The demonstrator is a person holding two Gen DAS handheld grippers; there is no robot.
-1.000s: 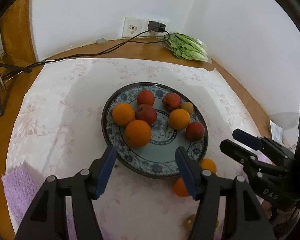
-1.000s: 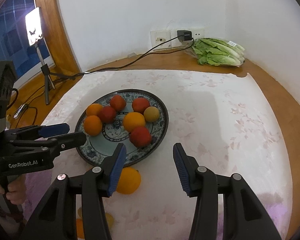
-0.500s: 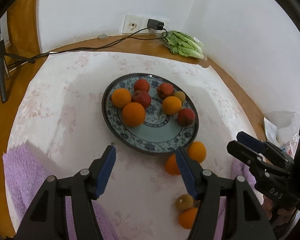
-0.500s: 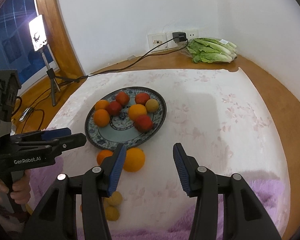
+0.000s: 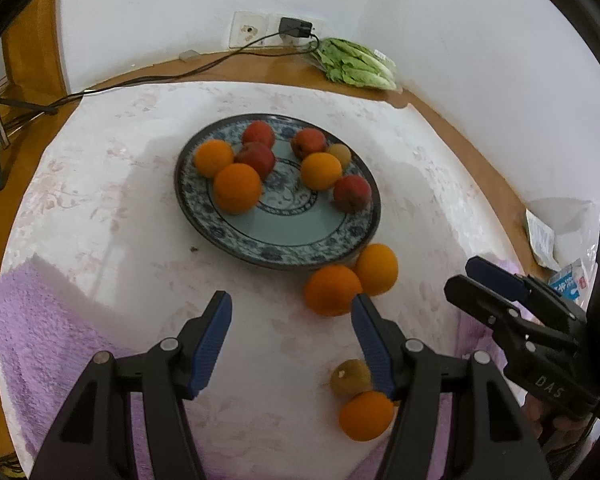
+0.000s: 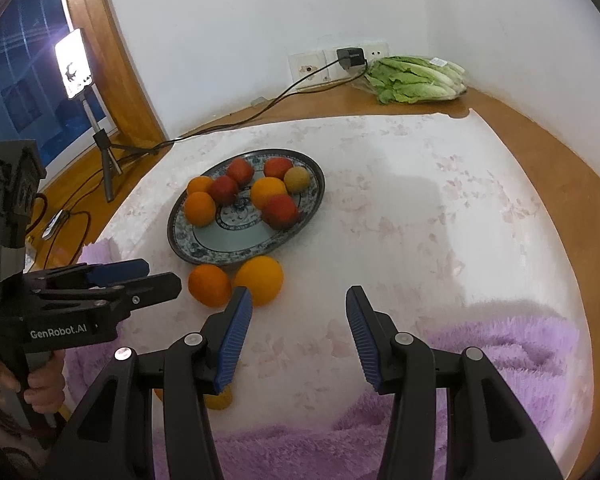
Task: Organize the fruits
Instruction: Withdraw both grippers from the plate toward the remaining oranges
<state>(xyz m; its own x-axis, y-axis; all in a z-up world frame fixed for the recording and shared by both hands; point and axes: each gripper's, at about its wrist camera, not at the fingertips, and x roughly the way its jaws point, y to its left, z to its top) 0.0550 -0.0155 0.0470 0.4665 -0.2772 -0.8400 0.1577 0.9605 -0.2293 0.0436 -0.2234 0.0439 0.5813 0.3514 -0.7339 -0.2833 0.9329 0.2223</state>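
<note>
A blue patterned plate (image 5: 300, 242) (image 6: 188, 250) holds several oranges and red fruits. Two oranges (image 5: 332, 290) (image 6: 210, 285) lie side by side on the white cloth just in front of the plate. A small brownish fruit (image 5: 350, 378) and a small orange (image 5: 366, 416) lie nearer, partly behind my left gripper's right finger. My left gripper (image 5: 290, 344) is open and empty, above the cloth short of the plate. My right gripper (image 6: 298, 338) is open and empty, to the right of the two oranges. Each gripper shows in the other's view.
A bag of lettuce (image 5: 354, 66) (image 6: 418, 78) lies at the back by the wall socket with a plugged charger (image 6: 350, 58). A purple towel (image 6: 500, 360) covers the near table edge. A small tripod light (image 6: 74, 64) stands at the left. Packets (image 5: 568, 284) lie at the right.
Both grippers have pulled back from the plate. More of the near cloth shows now, with the loose oranges and small fruits in front of the plate. Both stay open.
</note>
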